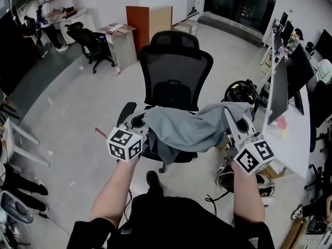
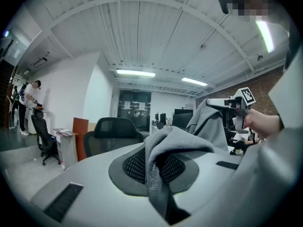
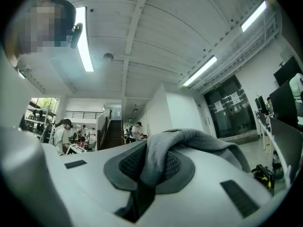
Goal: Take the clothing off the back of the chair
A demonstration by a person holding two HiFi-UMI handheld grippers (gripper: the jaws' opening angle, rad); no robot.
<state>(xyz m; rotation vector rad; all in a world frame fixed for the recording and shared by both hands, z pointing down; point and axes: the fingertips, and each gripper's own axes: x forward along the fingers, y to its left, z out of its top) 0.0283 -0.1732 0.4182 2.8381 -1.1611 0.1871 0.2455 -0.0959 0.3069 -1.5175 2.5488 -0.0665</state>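
Grey garment (image 1: 192, 131) hangs spread over the office chair (image 1: 174, 69) seat, clear of its backrest, because left tongs (image 2: 160, 169) and right tongs (image 3: 152, 171) each pinch a fold.

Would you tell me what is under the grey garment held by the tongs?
Under the garment stands the black chair: one armrest and the seat front show; most of the seat is covered.
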